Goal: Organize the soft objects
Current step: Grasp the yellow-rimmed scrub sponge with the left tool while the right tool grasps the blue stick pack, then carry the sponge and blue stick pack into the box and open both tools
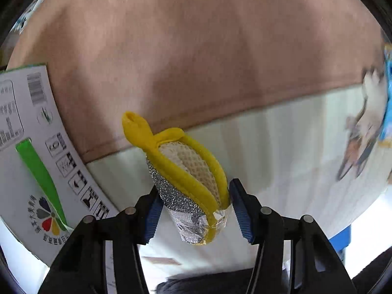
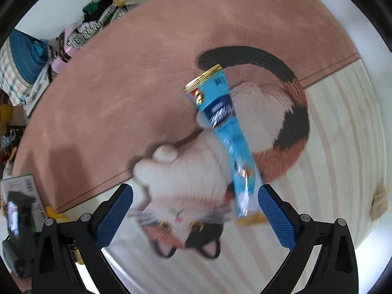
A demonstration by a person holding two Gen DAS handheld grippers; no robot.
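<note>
One yellow-edged scrubber [image 1: 188, 178] clamped in left gripper [image 1: 196, 210]; one blurred blue packet [image 2: 227, 137] at one o'clock between spread right gripper [image 2: 196, 218] jaws.

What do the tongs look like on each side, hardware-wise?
Both match: left tongs and right tongs have black plastic arms, with two round silver pins on each arm. The fingers carry blue pads with a fine textured surface, ribbed at the edges. No cables, markings or sleeves visible.

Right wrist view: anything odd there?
Yes. The blue packet lies beside the right gripper, whose jaws are wide open with nothing between them. The left gripper holds the yellow-edged scrubber normally.
</note>
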